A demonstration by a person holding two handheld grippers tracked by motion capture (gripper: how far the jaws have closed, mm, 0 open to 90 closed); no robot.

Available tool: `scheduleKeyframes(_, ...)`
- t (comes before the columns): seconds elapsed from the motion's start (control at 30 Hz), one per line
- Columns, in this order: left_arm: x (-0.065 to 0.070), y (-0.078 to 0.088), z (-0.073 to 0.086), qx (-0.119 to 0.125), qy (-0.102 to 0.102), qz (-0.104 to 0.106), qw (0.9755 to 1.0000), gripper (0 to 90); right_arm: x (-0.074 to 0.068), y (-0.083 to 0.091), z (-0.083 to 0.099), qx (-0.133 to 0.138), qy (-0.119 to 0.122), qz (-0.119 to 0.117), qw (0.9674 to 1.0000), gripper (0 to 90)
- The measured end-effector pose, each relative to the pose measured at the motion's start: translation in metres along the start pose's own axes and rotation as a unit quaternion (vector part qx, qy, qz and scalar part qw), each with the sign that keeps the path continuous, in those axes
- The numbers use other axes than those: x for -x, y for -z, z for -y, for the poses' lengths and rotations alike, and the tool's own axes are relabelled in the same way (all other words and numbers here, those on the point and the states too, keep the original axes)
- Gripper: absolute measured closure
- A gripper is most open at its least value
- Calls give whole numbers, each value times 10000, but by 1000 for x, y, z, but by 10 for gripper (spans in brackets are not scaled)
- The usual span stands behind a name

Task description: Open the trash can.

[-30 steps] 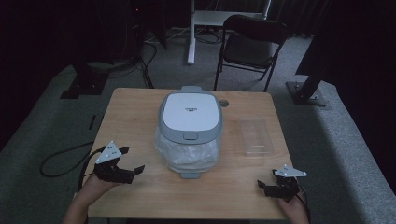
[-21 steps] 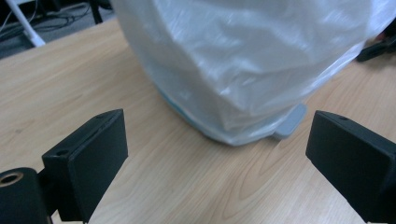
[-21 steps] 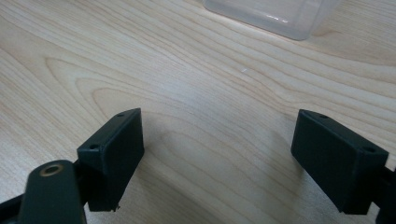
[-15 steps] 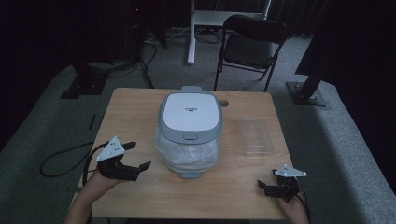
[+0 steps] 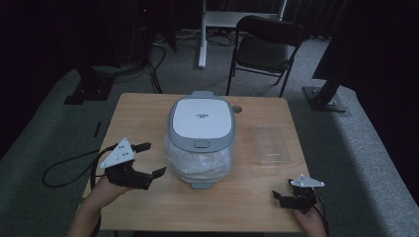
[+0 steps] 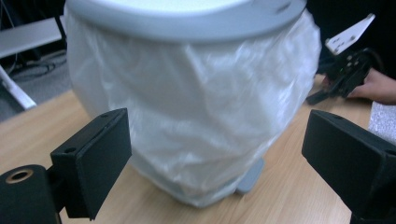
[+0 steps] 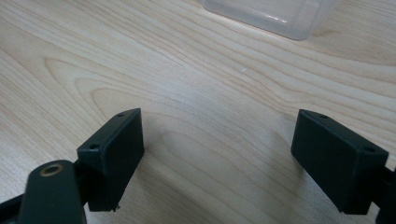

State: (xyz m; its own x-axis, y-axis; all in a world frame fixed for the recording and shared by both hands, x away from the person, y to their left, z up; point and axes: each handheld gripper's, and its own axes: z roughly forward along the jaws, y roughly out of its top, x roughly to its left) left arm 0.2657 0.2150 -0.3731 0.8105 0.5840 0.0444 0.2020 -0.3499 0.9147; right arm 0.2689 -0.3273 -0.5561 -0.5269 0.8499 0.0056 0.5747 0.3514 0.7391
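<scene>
Left claw point(image 5: 148, 159) spread wide, nothing in it, aimed at the bin point(image 5: 201, 142) from its left side, near but not touching. Bin sits mid-desk point(image 5: 143, 108), grey-white lid point(image 5: 201, 118) shut on top, body wrapped in a white plastic bag point(image 6: 187, 116) that bulges out under the lid rim. In the left gripper view the bag sits between the jaws, further back. Right claw point(image 5: 280, 196) also spread, empty, low over bare wood at the desk's near right corner, well apart from the bin. Clear plastic tray point(image 5: 269, 144) lies flat right of the bin, beyond the right claw; its edge shows in the right gripper view point(image 7: 271, 14).
</scene>
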Motion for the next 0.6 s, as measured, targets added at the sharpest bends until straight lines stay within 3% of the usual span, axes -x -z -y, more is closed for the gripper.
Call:
scheduleKeyframes(0.47, 9, -9, -36, 465, -170, 446, 9978, 96, 0, 0, 0, -1, -10, 7, 10000, 163)
scheduleKeyframes(0.5, 9, -11, -39, 511, -155, 487, 9974, 150, 0, 0, 0, 0, -13, 9, 10000, 163)
scheduleKeyframes(0.6, 10, -14, -46, 659, -66, 653, 9957, 153, 0, 0, 0, 0, -15, 14, 10000, 163)
